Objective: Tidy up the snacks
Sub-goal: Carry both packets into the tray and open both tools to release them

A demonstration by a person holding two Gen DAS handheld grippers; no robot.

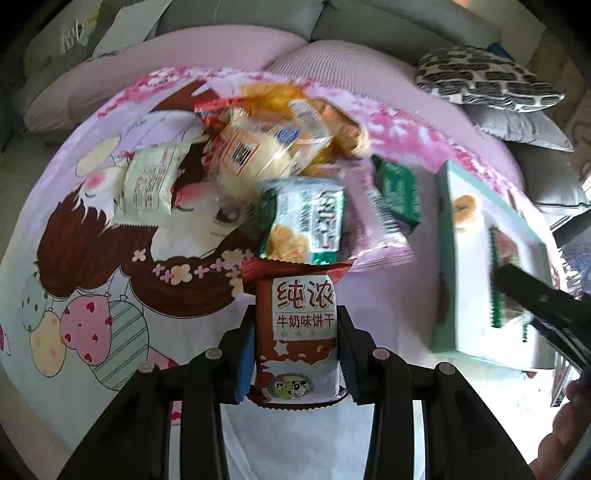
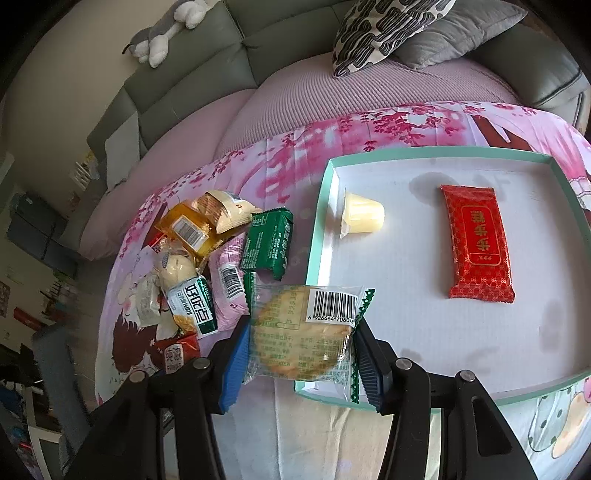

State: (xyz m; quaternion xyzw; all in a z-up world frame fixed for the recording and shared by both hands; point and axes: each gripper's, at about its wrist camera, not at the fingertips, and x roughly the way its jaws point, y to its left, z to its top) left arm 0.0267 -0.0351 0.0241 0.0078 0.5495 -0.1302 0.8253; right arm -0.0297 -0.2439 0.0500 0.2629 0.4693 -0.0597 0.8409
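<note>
My left gripper (image 1: 295, 347) is shut on a brown milk biscuit packet (image 1: 297, 332), held near the front of a snack pile (image 1: 280, 155) on the cartoon-print cloth. My right gripper (image 2: 299, 354) is shut on a clear round cracker packet (image 2: 303, 332) with green edges, held over the near left corner of the teal-rimmed white box (image 2: 317, 229). In the box lie a yellow jelly cup (image 2: 364, 216) and a red packet (image 2: 478, 243). The box (image 1: 448, 229) and right gripper (image 1: 535, 299) also show at the right of the left wrist view.
The pile (image 2: 207, 258) holds several packets: green ones (image 2: 267, 243), a pink one (image 2: 231, 280), bread rolls and an orange packet. A grey sofa with a pink cover (image 2: 332, 99) and patterned cushions (image 2: 380, 33) lies behind.
</note>
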